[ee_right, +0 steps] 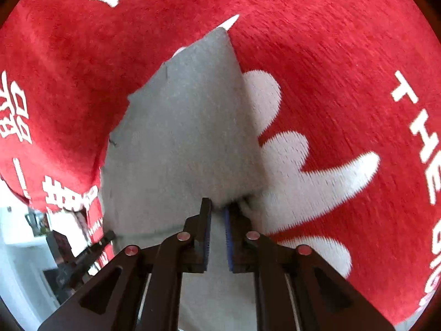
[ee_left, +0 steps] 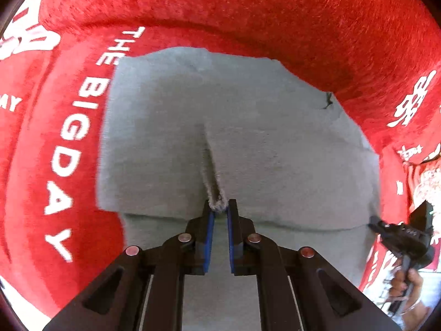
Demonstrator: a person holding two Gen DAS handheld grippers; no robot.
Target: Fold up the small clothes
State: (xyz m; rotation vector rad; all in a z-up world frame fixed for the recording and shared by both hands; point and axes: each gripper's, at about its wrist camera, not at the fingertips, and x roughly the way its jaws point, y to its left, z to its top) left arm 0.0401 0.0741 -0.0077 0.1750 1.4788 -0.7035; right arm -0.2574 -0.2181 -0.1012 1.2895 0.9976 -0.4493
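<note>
A small grey garment lies spread on a red plush blanket with white lettering. My left gripper is shut on a raised pinch of the garment's near edge, and a ridge of cloth runs away from its tips. At the right rim of the same view, my right gripper meets the garment's right corner, held by a hand. In the right wrist view the grey garment rises as a tilted sheet, and my right gripper is shut on its near edge. The left gripper shows at the lower left.
The red blanket covers the whole surface around the garment, with large white shapes and letters. Past its left edge, pale furniture and a floor show below. A patterned red and white cloth hangs at the right side.
</note>
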